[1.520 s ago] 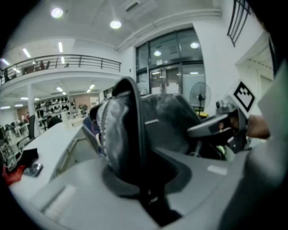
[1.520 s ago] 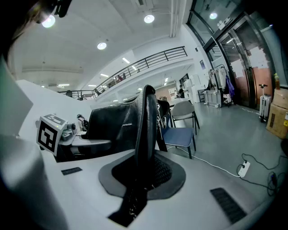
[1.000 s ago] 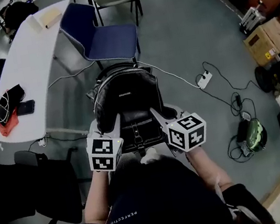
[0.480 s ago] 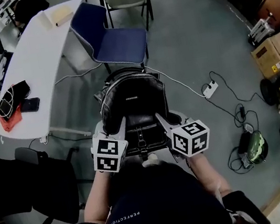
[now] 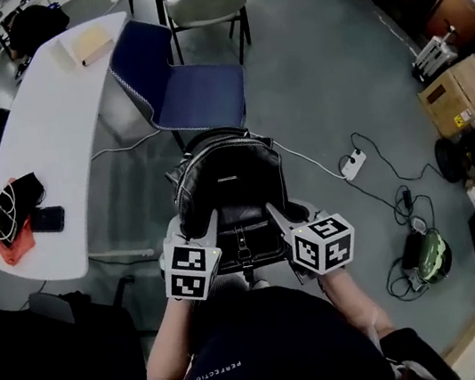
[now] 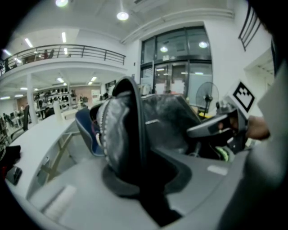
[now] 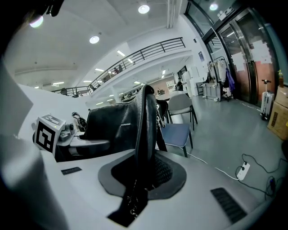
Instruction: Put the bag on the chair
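Grey concrete floor (image 5: 333, 60) is spreading across the whole room. A long white counter (image 5: 57, 134) is curving along the left side of the head view. A blue chair (image 5: 199, 96) is standing at the counter's near edge, its seat bare and facing the person, and a grey chair (image 5: 205, 5) is standing just behind it.

A black leather bag (image 5: 228, 177) is hanging in the air in front of the person, over the floor and just short of the blue chair's front edge; it is not resting on the seat. Both claws are carrying it, one at each side of its lower half.

The left claw (image 5: 210, 223) is pinching the bag's left side. In the left gripper view the left claw (image 6: 144, 166) is showing its jaws closed on a dark fold of the bag (image 6: 130, 130), with the zipped edge rising above them. The right claw (image 5: 274, 212) is clamping the opposite side. In the right gripper view the right claw (image 7: 141, 177) is squeezing a narrow black edge of the bag (image 7: 112, 126), which is standing upright between the pads.

A cardboard box (image 5: 456, 94) is sitting on the floor at the right. A dark phone (image 5: 48, 219) is lying on the counter's near end. A white power strip (image 5: 352, 163) is lying on the floor right of the bag.
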